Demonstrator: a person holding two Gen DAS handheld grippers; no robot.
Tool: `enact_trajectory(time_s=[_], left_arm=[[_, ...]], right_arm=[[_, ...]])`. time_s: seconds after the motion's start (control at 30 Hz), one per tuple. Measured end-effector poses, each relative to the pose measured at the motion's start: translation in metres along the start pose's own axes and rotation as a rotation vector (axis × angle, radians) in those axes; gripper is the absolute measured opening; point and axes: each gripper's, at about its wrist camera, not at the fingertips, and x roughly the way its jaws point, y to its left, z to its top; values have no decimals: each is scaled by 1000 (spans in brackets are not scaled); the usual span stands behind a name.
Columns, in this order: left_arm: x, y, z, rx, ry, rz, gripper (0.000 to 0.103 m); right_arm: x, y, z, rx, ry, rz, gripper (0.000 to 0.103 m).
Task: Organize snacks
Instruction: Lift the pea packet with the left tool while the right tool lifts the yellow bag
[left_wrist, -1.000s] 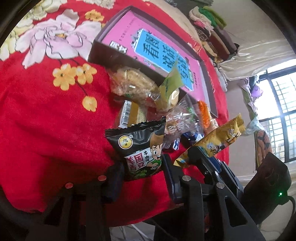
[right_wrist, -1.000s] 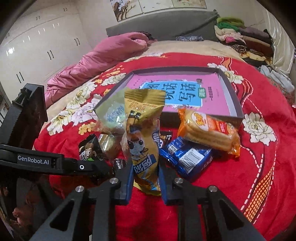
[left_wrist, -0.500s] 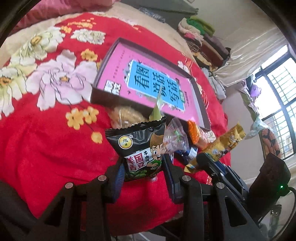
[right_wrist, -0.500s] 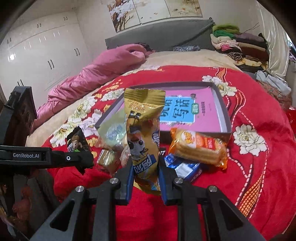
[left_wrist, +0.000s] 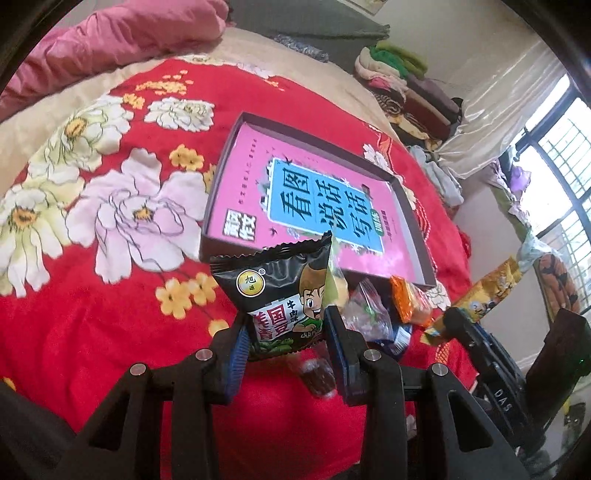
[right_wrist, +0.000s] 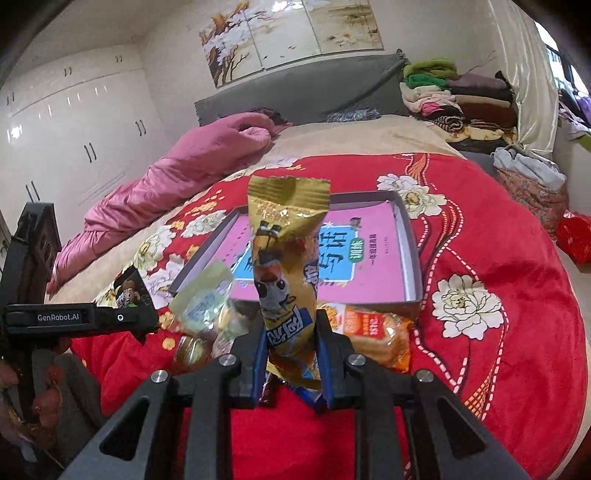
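Observation:
My left gripper (left_wrist: 286, 332) is shut on a black snack packet (left_wrist: 284, 291) with a cartoon boy, held above the red bedspread just in front of the shallow box (left_wrist: 221, 206) with the pink book inside. My right gripper (right_wrist: 291, 350) is shut on a tall yellow snack packet (right_wrist: 286, 266), held upright in front of the same box (right_wrist: 413, 273). The yellow packet also shows in the left wrist view (left_wrist: 484, 295), and the black packet in the right wrist view (right_wrist: 131, 288). Several loose snacks lie by the box's near edge: an orange packet (right_wrist: 373, 332) and a clear green-topped packet (right_wrist: 203, 299).
A red floral bedspread (left_wrist: 92, 258) covers the bed. A pink duvet (right_wrist: 177, 177) lies at the back left, folded clothes (right_wrist: 458, 99) at the back right. A small dark jelly cup (left_wrist: 317, 373) sits below the left gripper. White wardrobes stand on the left.
Both grippers have lifted and pulled back with their packets held. The box and the snack pile now look lower and farther away in both views.

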Motion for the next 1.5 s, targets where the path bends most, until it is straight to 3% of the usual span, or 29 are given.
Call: enact_trajectory(time_s=[0.73, 1.5], left_arm=[[27, 0, 58, 87, -83, 68, 40], [77, 8, 64, 83, 13, 77, 40]], right_arm=[[11, -32, 22, 43, -54, -59, 24], [42, -61, 44, 45, -69, -125, 24]])
